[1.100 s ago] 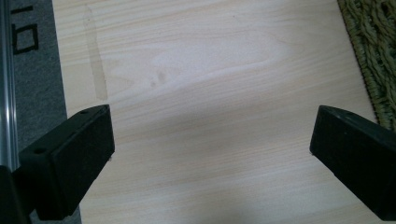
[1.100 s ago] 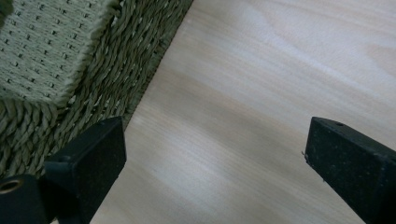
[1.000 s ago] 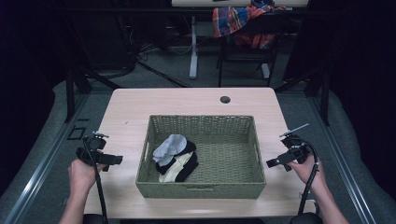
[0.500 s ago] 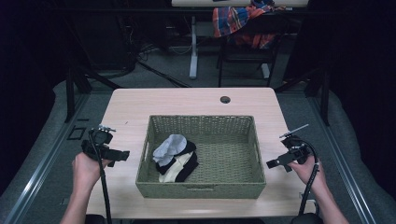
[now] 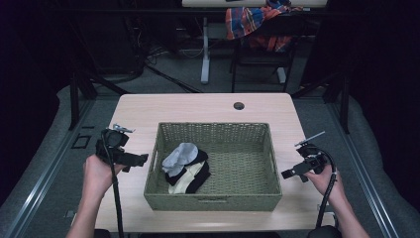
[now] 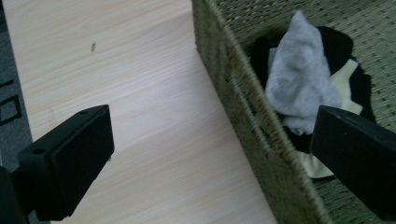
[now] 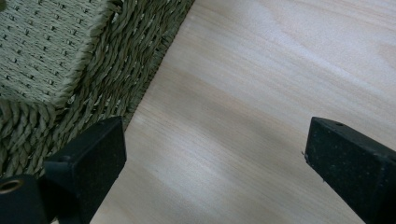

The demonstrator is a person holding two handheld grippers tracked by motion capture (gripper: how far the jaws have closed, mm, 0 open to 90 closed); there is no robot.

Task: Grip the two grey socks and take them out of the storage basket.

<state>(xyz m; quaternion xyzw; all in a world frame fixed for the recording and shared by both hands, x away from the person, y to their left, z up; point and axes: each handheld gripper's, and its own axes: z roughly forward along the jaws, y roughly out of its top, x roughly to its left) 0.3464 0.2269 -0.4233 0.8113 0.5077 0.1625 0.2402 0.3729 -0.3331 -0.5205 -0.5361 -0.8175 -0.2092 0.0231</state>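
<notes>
High view, bottom of frame: two forearms enter. The left hand (image 5: pixel 96 171) holds the left gripper (image 5: pixel 140 159) at lower left, over bare table (image 5: pixel 198 106), its tip pointing toward the left wall of the woven basket (image 5: pixel 267 148) and just short of it. The right hand (image 5: pixel 324 178) holds the right gripper (image 5: pixel 288 173) at lower right, tip close to the basket's right wall, not touching as far as can be told. A cable hangs from each gripper toward the bottom edge.

Left gripper view: jaws spread wide, nothing between them. One jaw sits lower left over the wood, the other lower right over the basket interior; the basket wall runs diagonally between them.

Right gripper view: jaws likewise wide apart and empty. The left jaw overlaps a basket corner at lower left; the right jaw is over plain tabletop.

Centre of high view: the basket stands mid-table. A pile of socks (image 5: pixel 185 168) lies in its left half, against the floor near the left wall. A grey sock (image 5: pixel 179 156) is on top, with black and cream pieces beneath. In the left gripper view the grey sock (image 6: pixel 301 79) fills the upper right, between the wall and the right jaw.

Farther: a small dark grommet hole (image 5: pixel 238 105) near the table's far edge. Beyond the table, top of frame, a plaid cloth (image 5: pixel 257 20) is draped over a chair.
</notes>
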